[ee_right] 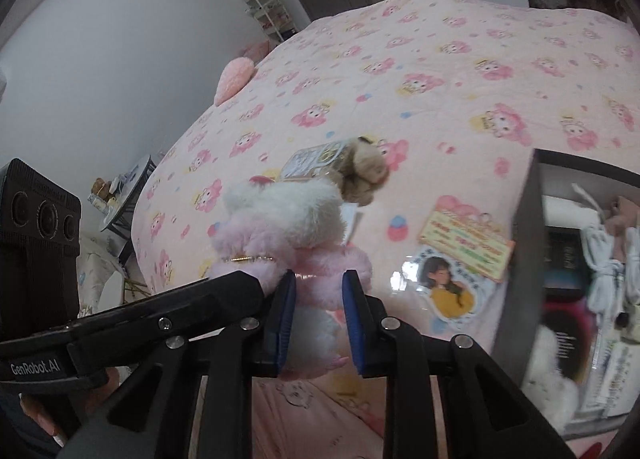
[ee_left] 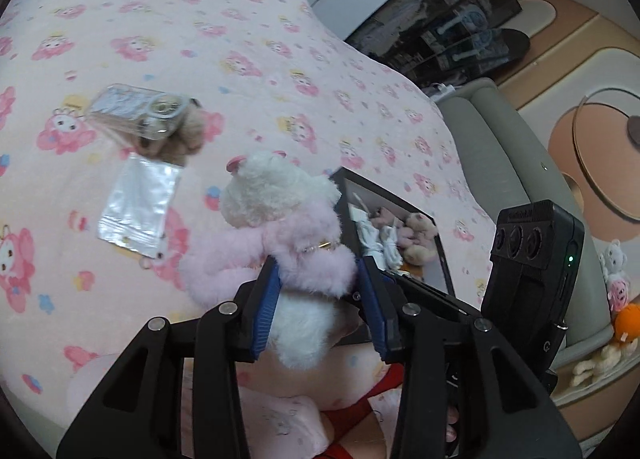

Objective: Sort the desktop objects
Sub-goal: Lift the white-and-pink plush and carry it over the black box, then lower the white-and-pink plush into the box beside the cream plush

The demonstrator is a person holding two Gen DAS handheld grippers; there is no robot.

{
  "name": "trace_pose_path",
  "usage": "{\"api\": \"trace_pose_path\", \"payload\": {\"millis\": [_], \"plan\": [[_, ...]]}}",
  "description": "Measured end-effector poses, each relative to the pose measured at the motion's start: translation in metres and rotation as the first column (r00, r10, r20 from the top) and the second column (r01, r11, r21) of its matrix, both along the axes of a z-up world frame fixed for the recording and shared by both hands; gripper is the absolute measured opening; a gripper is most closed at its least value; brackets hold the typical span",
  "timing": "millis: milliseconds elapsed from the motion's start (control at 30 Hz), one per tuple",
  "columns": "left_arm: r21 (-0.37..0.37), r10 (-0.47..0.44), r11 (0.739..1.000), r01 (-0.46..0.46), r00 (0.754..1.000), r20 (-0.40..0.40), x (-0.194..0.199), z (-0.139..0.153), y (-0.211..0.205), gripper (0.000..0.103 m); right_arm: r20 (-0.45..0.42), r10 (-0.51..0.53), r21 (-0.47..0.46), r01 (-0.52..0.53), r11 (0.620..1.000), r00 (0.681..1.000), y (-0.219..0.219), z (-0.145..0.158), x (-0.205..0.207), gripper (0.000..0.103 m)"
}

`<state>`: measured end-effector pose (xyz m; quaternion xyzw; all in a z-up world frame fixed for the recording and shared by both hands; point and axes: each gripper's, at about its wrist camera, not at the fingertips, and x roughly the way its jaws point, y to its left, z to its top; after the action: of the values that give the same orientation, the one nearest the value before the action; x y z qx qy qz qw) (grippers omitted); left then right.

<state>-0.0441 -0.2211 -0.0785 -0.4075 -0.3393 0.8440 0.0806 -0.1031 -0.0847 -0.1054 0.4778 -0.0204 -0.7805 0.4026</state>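
Observation:
A white plush toy in a fluffy pink coat (ee_left: 280, 227) is held between both grippers above the pink patterned bedspread (ee_left: 200, 39). My left gripper (ee_left: 320, 299) is shut on its body. My right gripper (ee_right: 320, 319) is shut on its pink lower part (ee_right: 320, 271). A black storage box (ee_left: 400, 235) with small plush toys and white cords inside sits just right of the toy; it also shows in the right wrist view (ee_right: 528, 259). A brown plush keychain on a clear case (ee_left: 160, 123) and a silver foil bag (ee_left: 138, 205) lie on the bed.
A card with a cartoon girl and an orange-framed label (ee_right: 460, 267) lie on the bed beside the box. A pink heart cushion (ee_right: 234, 79) lies at the far bed edge. Grey bed frame (ee_left: 500, 163) and floor plush toys (ee_left: 616, 299) are at right.

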Motion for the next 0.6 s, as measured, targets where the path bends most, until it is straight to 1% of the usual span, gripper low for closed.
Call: {"api": "trace_pose_path", "payload": {"millis": [133, 200, 300, 367, 400, 467, 500, 600], "plan": [[-0.025, -0.118, 0.993, 0.118, 0.993, 0.002, -0.047, 0.013, 0.069, 0.04, -0.05, -0.088, 0.015, 0.089, 0.996, 0.995, 0.07, 0.018, -0.017, 0.021], [-0.027, -0.161, 0.987, 0.161, 0.987, 0.0, -0.073, 0.016, 0.1, 0.04, -0.044, -0.125, 0.019, 0.126, 0.992, 0.991, 0.102, 0.021, -0.035, 0.021], [-0.006, -0.2, 0.98, 0.2, 0.98, -0.012, -0.11, 0.01, 0.137, 0.04, -0.068, -0.167, 0.036, 0.169, 0.985, 0.984, 0.145, 0.024, -0.064, 0.021], [-0.003, -0.21, 0.978, 0.21, 0.978, -0.003, -0.134, -0.002, 0.156, 0.041, -0.082, -0.177, 0.056, 0.181, 0.982, 0.981, 0.167, 0.022, -0.086, 0.021], [-0.006, -0.206, 0.978, 0.206, 0.978, 0.007, -0.146, -0.009, 0.164, 0.043, -0.074, -0.171, 0.066, 0.176, 0.982, 0.982, 0.176, 0.017, -0.099, 0.021], [-0.011, -0.189, 0.982, 0.189, 0.982, 0.017, -0.163, -0.023, 0.175, 0.043, 0.004, -0.165, 0.068, 0.164, 0.984, 0.986, 0.191, 0.0, -0.126, 0.021], [-0.018, -0.187, 0.982, 0.187, 0.982, 0.022, -0.171, -0.029, 0.179, 0.043, 0.037, -0.174, 0.055, 0.172, 0.984, 0.984, 0.198, -0.009, -0.137, 0.021], [-0.021, -0.189, 0.981, 0.19, 0.981, 0.048, -0.191, -0.048, 0.188, 0.043, 0.077, -0.223, -0.002, 0.224, 0.975, 0.972, 0.217, -0.034, -0.154, 0.021]]}}
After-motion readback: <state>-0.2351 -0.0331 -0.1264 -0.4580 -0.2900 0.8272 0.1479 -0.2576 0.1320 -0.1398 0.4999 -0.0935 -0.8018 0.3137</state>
